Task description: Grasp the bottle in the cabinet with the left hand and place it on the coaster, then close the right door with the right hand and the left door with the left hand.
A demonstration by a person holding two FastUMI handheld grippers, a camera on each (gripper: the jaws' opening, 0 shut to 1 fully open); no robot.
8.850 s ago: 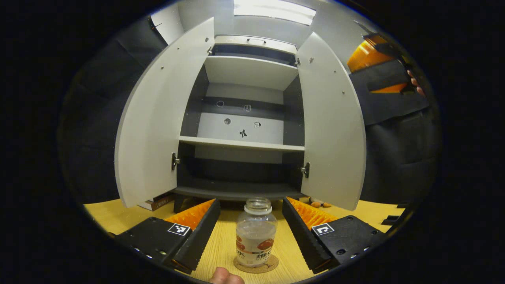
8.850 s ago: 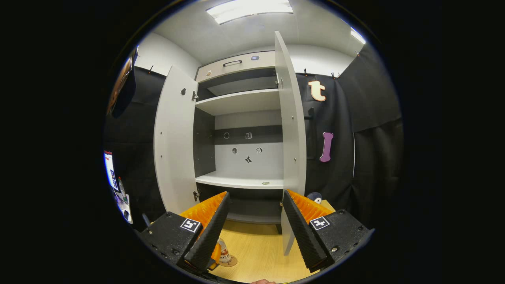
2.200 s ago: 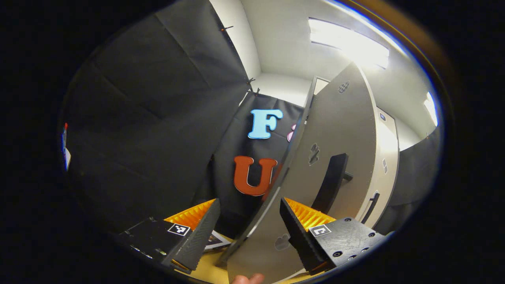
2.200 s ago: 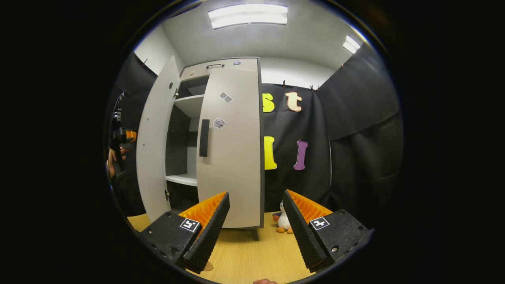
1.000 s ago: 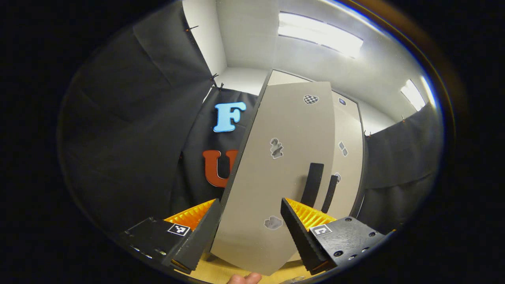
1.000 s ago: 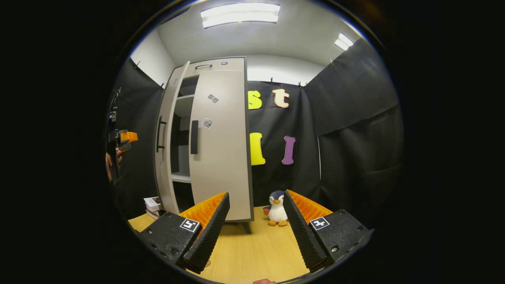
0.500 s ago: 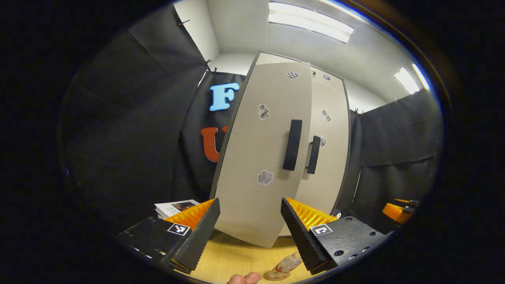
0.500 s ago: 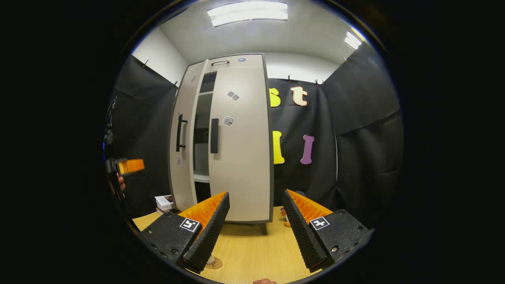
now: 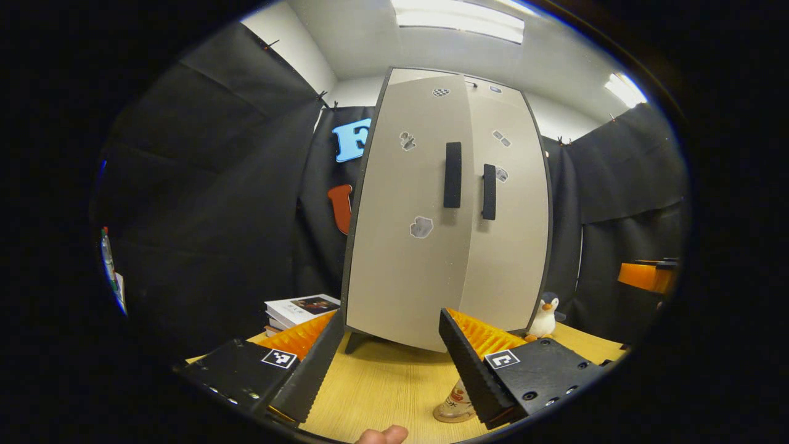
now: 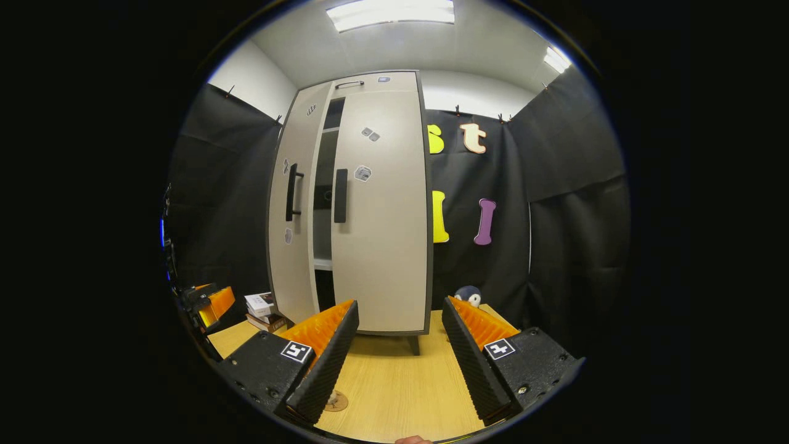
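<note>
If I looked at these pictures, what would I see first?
Probably the tall cabinet standing on the wooden table, with its left door not quite shut, so a dark gap shows beside the right door. Then the little toy penguin at the cabinet's right side. Both pairs of open tongs point at it.
</note>
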